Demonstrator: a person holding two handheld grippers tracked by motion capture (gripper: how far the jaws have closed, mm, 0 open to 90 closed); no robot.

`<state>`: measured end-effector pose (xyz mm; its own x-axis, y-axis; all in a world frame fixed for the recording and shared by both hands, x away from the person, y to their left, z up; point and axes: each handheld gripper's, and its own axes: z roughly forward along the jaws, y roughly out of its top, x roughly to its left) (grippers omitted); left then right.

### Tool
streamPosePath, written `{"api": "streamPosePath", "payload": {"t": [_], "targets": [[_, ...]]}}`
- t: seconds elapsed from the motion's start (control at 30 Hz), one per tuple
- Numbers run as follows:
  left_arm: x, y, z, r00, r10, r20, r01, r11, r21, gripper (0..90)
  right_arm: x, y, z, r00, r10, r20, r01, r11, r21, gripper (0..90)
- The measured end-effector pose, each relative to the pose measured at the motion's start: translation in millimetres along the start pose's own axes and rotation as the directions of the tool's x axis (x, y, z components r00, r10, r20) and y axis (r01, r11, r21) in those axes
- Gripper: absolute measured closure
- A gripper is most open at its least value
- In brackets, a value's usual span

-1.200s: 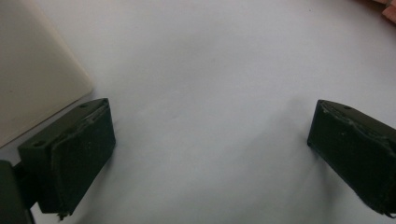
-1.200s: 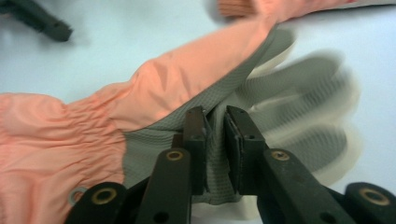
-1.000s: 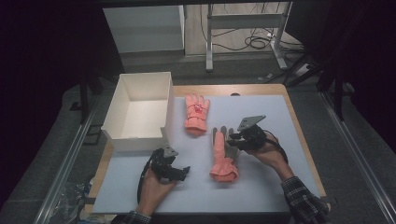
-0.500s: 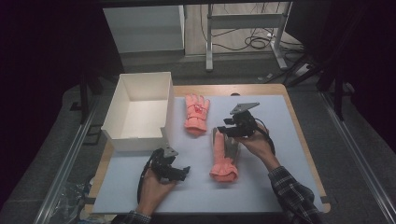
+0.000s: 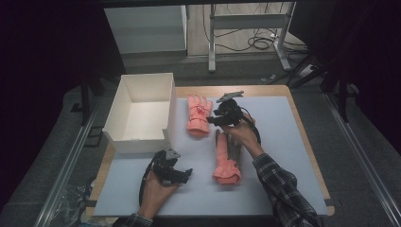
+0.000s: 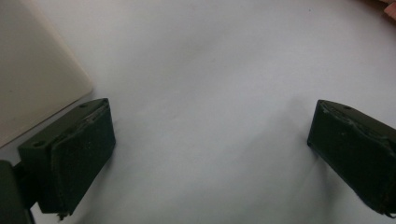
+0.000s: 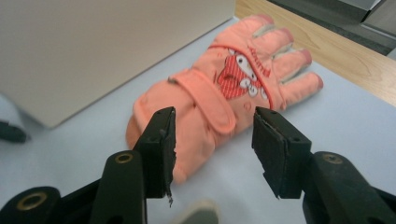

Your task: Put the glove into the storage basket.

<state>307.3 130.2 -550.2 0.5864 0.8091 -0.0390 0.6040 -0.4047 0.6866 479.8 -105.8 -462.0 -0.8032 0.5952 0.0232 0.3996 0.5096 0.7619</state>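
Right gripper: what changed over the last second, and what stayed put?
The right gripper left the near glove and moved up the table toward the far glove, by the white box. Its jaws have just been opening; in the right gripper view nothing is between them, and the far glove lies just ahead. Both gloves, the box and the left gripper stayed put.

Bare mat (image 5: 283, 142) right of gloves (image 5: 198, 116)

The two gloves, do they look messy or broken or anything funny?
Nothing looks broken or spilled. One odd bit: the two do not match up. The far glove lies by the white box, picture side up, while the near glove lies apart, showing its grey side. The right gripper has its fingers open, aimed at the far one.
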Motion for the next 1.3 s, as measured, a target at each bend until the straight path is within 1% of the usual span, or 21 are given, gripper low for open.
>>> {"api": "streamPosePath", "payload": {"t": [0.03,0.1,0.17,0.23,0.33,0.37,0.4,0.43,0.47,0.53,0.57,0.6,0.63,0.7,0.83,0.97,1.03,1.1,1.2,1.23,1.3], "targets": [[0.0,0.0,0.0,1.0000,0.000,0.000,0.000,1.0000,0.000,0.9,-2.7,5.6,6.6,0.9999,0.012,0.002,-0.012,1.000,-0.001,49.4],[0.0,0.0,0.1,1.0000,0.000,0.000,0.000,1.0000,0.000,0.9,-4.3,8.3,9.7,0.9999,0.016,0.003,-0.016,1.000,0.000,48.7],[0.0,0.0,0.1,1.0000,0.000,0.000,0.000,1.0000,0.000,0.8,-7.5,13.9,17.7,0.9995,0.031,0.003,-0.031,1.000,-0.003,47.2],[-0.1,0.0,0.0,1.0000,-0.001,0.001,0.001,1.0000,-0.001,0.9,-10.4,19.0,26.0,0.9994,0.036,-0.001,-0.036,0.999,0.006,46.1],[0.0,0.0,0.0,1.0000,-0.001,0.000,0.001,1.0000,0.000,0.8,-12.4,23.8,35.9,0.9996,0.028,0.002,-0.028,0.999,0.019,45.3],[0.0,0.0,0.0,1.0000,0.000,0.000,0.000,1.0000,0.000,0.9,-12.7,27.0,43.7,0.9997,0.022,0.006,-0.022,0.999,0.028,45.1],[0.0,0.0,0.0,1.0000,0.000,0.000,0.000,1.0000,0.000,0.9,-12.7,27.0,43.7,0.9997,0.022,0.006,-0.022,0.999,0.028,45.1],[-0.1,0.0,0.0,1.0000,-0.002,0.001,0.002,1.0000,-0.001,0.9,-13.1,29.8,51.3,0.9998,0.018,0.011,-0.019,0.999,0.037,44.6],[-0.1,0.0,0.0,1.0000,-0.001,0.001,0.001,1.0000,-0.001,0.9,-13.1,29.8,51.3,0.9998,0.018,0.011,-0.019,0.999,0.037,44.6],[-0.1,0.0,0.1,1.0000,-0.001,0.000,0.001,1.0000,-0.001,0.9,-13.5,32.5,58.9,0.9997,0.011,0.021,-0.012,0.999,0.046,43.1],[-0.1,0.0,0.1,1.0000,-0.002,0.001,0.002,1.0000,-0.001,0.9,-15.0,34.9,65.4,0.9994,0.021,0.026,-0.022,0.999,0.048,41.3],[-0.1,0.0,0.1,1.0000,-0.002,0.001,0.002,1.0000,-0.001,0.9,-15.0,34.9,65.4,0.9994,0.021,0.026,-0.022,0.999,0.048,41.3],[-0.1,0.0,0.1,1.0000,-0.002,0.001,0.002,1.0000,-0.002,0.9,-16.7,36.8,71.7,0.9991,0.033,0.024,-0.035,0.998,0.052,39.4],[-0.1,0.0,0.1,1.0000,-0.002,0.001,0.002,1.0000,-0.002,0.8,-17.3,37.6,75.2,0.9991,0.032,0.026,-0.034,0.998,0.055,38.7],[-0.2,0.0,0.1,1.0000,-0.002,0.001,0.002,1.0000,-0.002,0.8,-18.3,39.3,87.8,0.9981,0.025,0.057,-0.030,0.995,0.091,36.4],[-0.2,0.0,0.1,1.0000,-0.002,0.000,0.002,1.0000,-0.002,0.8,-20.2,37.5,99.0,0.9959,0.024,0.087,-0.037,0.988,0.148,36.3],[-0.2,0.0,0.1,1.0000,-0.002,0.000,0.002,1.0000,-0.002,0.9,-20.8,34.9,103.5,0.9962,0.038,0.078,-0.051,0.985,0.165,41.7],[-0.4,0.0,0.2,1.0000,-0.005,0.001,0.005,1.0000,-0.002,0.8,-21.2,31.5,106.4,0.9958,0.059,0.070,-0.070,0.984,0.164,47.6],[-0.4,0.0,0.2,1.0000,-0.005,0.002,0.005,1.0000,-0.001,0.8,-21.6,29.2,106.6,0.9956,0.071,0.061,-0.080,0.984,0.162,59.4],[-0.4,0.0,0.2,1.0000,-0.005,0.002,0.005,1.0000,-0.002,0.8,-21.4,29.3,106.4,0.9955,0.072,0.060,-0.081,0.983,0.164,62.9],[-0.4,0.0,0.2,1.0000,-0.005,0.002,0.005,1.0000,-0.002,0.8,-19.1,30.7,105.3,0.9962,0.057,0.066,-0.068,0.982,0.174,70.1]]}}
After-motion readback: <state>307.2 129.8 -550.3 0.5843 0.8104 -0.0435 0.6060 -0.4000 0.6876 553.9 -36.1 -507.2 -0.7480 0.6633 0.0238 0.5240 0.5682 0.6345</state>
